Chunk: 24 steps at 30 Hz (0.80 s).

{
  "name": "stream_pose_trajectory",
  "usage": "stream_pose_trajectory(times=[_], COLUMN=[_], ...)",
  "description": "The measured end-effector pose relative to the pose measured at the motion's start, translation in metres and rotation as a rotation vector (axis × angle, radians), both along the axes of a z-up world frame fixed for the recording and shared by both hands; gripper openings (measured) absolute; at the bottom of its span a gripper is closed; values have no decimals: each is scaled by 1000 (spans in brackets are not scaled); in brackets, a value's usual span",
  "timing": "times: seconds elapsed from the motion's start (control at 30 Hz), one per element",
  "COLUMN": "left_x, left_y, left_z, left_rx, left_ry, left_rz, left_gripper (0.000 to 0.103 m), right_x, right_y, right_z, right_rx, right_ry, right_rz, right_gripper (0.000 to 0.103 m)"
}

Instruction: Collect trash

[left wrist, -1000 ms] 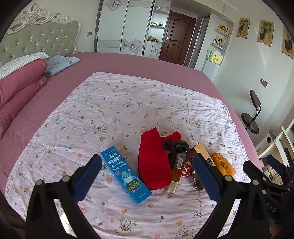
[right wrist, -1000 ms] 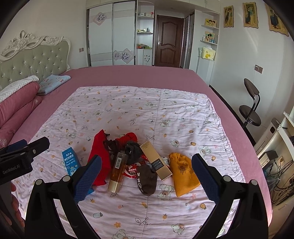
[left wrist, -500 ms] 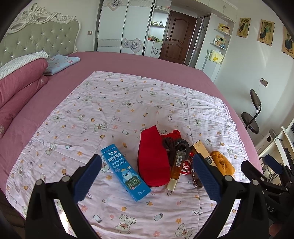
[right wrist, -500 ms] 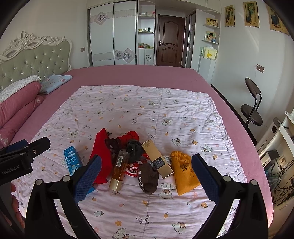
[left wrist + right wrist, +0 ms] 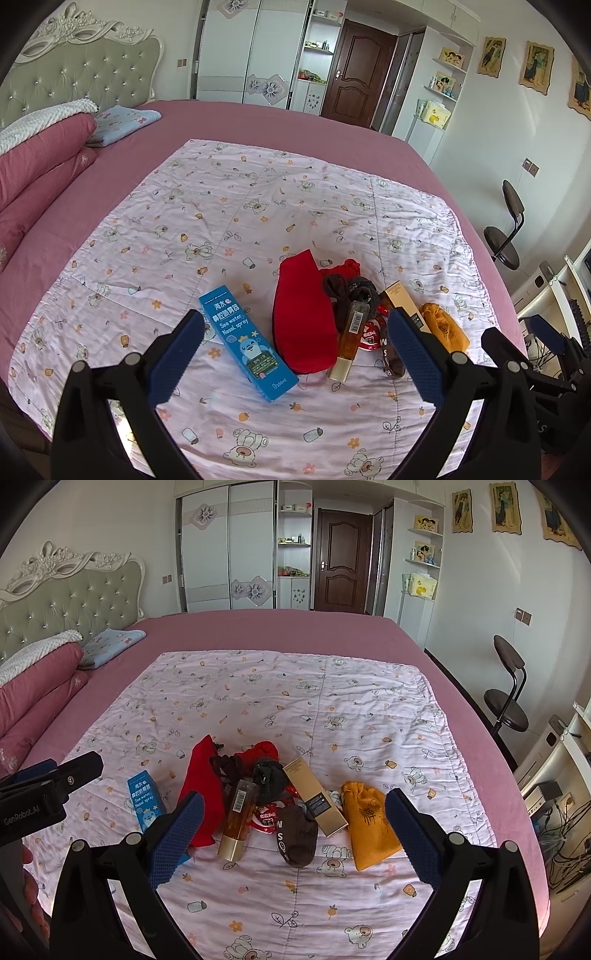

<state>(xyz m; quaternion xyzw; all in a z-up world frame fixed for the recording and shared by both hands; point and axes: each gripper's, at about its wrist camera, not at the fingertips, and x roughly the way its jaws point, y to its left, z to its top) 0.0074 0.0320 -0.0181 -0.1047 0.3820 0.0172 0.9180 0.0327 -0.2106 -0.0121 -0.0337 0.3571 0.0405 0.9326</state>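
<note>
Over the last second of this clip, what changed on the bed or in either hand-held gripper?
Only the viewpoints shifted: both the left hand-held gripper and the right hand-held gripper pulled back slightly, so the pile sits a little higher in each view. Neither took hold of anything; both stay open and empty. The blue nasal spray box, red cloth pouch, amber bottle and orange drawstring pouch lie as before on the pink patterned quilt.

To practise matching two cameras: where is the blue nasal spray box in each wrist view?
Left wrist: blue nasal spray box lies lower centre, between the open fingers.
Right wrist: the box sits lower left, partly behind the left fingertip.
Shared landmark: the red pouch, just right of it.
</note>
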Motion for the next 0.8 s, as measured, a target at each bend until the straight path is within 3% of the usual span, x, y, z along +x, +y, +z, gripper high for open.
stream_pose_trajectory(times=[0.57, 0.7, 0.8], left_x=[15, 24, 33], left_y=[2, 7, 13], left_z=[-15, -28, -42], left_rx=[-14, -46, -112], left_ry=[60, 115, 162], left_rz=[14, 34, 47], left_gripper=[99, 99, 99], right_x=[14, 22, 29], right_y=[8, 13, 18], right_z=[-10, -20, -29], right_rx=[0, -8, -11], right_ry=[37, 59, 77], right_rz=[28, 43, 56], right_gripper=[95, 95, 95])
